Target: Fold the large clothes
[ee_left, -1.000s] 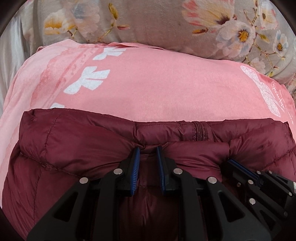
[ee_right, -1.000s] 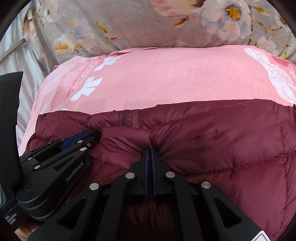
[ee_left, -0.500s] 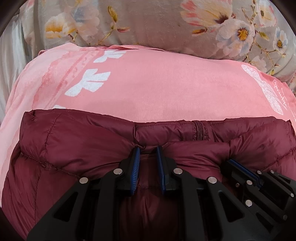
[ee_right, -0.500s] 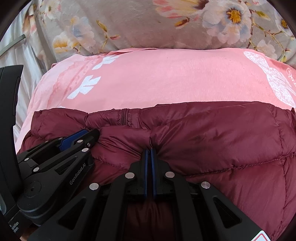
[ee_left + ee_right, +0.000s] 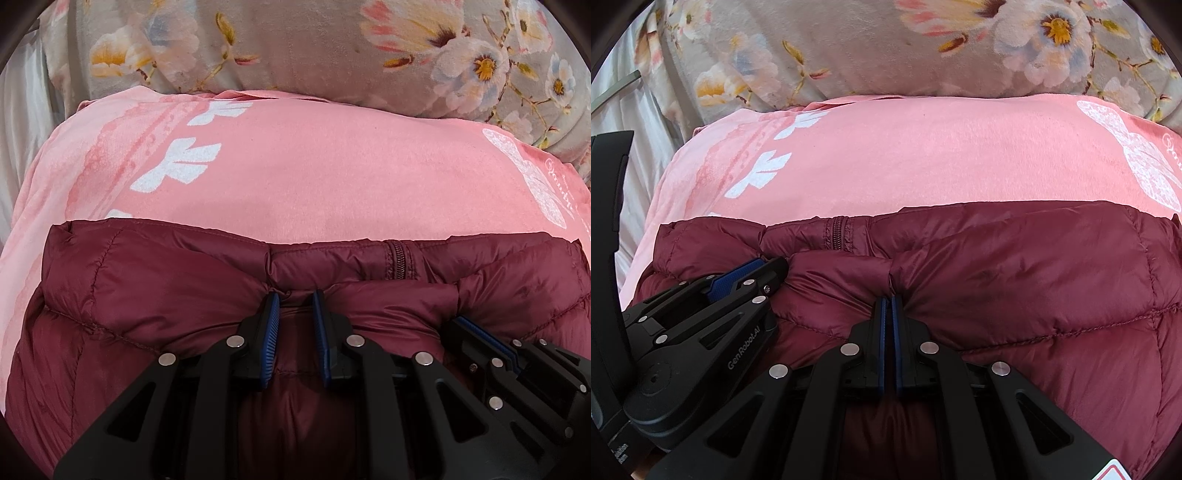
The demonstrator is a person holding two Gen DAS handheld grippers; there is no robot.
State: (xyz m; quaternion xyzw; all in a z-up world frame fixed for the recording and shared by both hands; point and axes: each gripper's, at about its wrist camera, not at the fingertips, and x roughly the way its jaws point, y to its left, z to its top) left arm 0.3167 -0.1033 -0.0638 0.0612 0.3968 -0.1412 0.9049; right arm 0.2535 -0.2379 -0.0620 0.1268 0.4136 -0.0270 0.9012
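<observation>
Left wrist view: maroon puffer jacket [image 5: 166, 295] lies doubled on pink towel [image 5: 332, 166], folded edge with zipper [image 5: 397, 258] facing away. Left gripper [image 5: 295, 301] pinches padded fold, jaws narrowly parted around bunched fabric. Right gripper [image 5: 888, 301] clamps same fold nearer zipper, jaws almost closed on thin pinch. Floral blanket [image 5: 314, 44] beyond towel. Judgement: one fold made, laid down; release, smoothing, further folds likely remain.

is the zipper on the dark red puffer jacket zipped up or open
Zipped, on the short stretch in view: the zipper teeth meet on the jacket edge. The rest is hidden under a fold.
</observation>
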